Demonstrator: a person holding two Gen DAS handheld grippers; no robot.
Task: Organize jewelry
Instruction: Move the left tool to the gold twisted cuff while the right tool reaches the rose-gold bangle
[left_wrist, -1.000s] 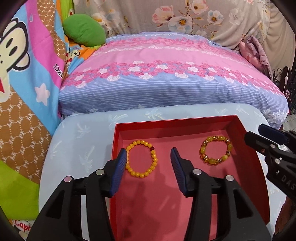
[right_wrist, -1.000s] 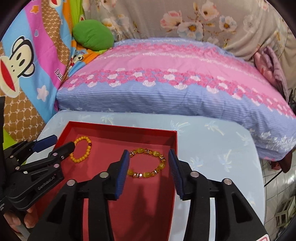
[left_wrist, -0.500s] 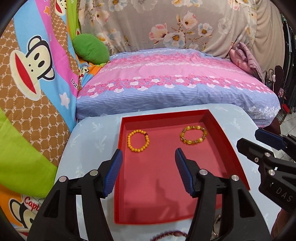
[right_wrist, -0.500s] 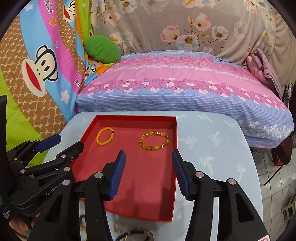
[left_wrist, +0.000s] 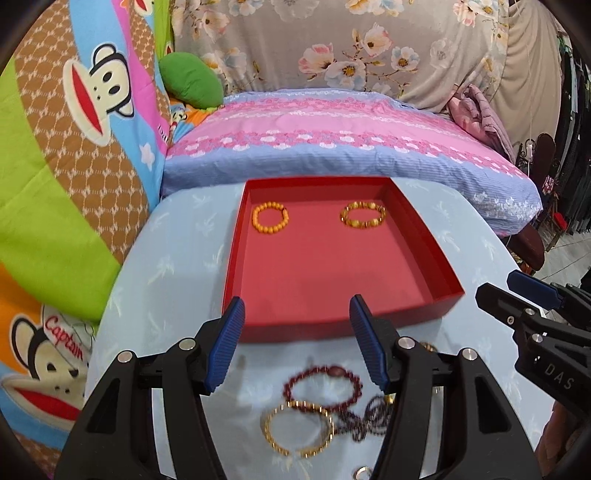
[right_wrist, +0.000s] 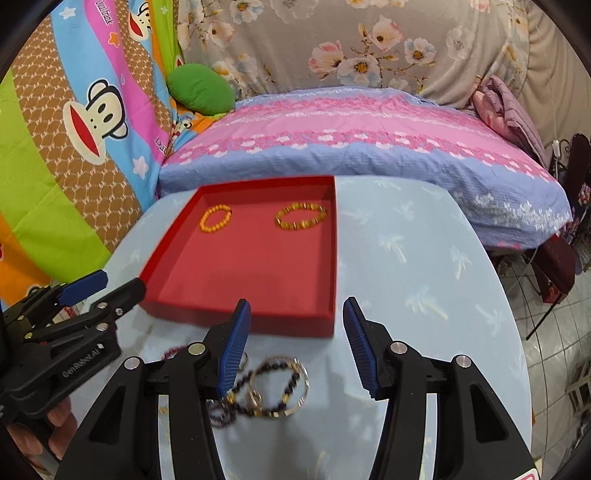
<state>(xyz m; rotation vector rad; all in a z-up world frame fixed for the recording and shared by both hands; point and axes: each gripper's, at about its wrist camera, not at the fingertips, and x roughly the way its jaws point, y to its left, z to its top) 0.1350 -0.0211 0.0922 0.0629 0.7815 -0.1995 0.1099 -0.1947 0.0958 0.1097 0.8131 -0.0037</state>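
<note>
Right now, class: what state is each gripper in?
Left gripper: jaws open, holding nothing.
Right gripper: jaws open, holding nothing.

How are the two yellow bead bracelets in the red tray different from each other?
The plain orange-yellow round-bead bracelet lies at the far left of the red tray; the yellow bracelet with gold spacers lies at the far right. The left one has small matching beads; the right one mixes bigger beads with metal bits and looks slightly wider. Both lie flat, untouched.
</note>
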